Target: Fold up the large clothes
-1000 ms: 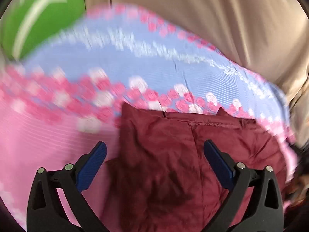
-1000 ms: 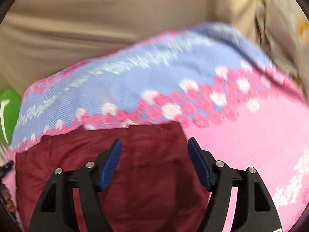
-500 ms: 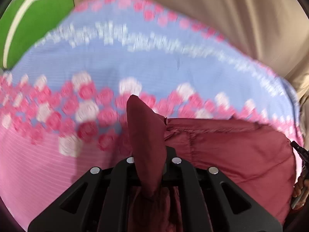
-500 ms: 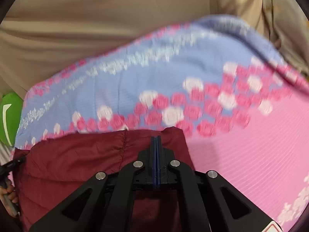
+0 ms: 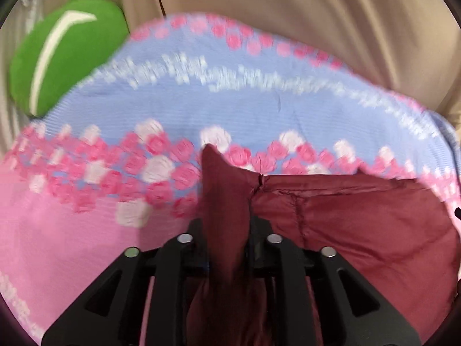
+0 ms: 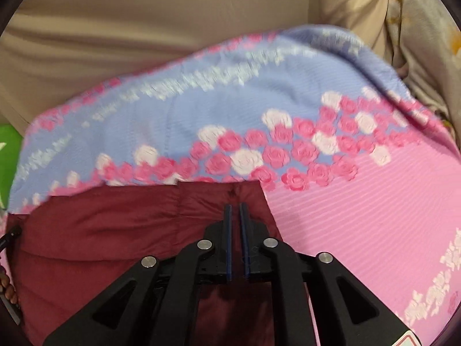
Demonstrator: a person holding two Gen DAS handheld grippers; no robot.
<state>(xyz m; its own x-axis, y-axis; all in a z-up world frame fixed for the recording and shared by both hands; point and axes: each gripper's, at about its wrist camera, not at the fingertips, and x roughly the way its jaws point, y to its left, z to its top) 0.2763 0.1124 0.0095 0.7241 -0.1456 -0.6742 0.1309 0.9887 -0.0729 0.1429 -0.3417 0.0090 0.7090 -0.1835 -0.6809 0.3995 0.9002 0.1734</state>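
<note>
My left tongs (image 5: 226, 248) had just eased a little but were clamped on a bunched corner of the maroon garment (image 5: 360, 230), which stood up between the jaws. My right tongs (image 6: 236, 242) showed a slim gap, also just eased; whether the cloth under them was pinched, I couldn't tell. The garment lay on the pink-and-blue bedspread (image 6: 360, 201). I judged it light, limp and rather slippery, best taken by its corners.

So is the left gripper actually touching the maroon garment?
Touching. The left wrist view shows the left gripper shut on a raised fold of the maroon garment, cloth bunched between its fingers.
</note>
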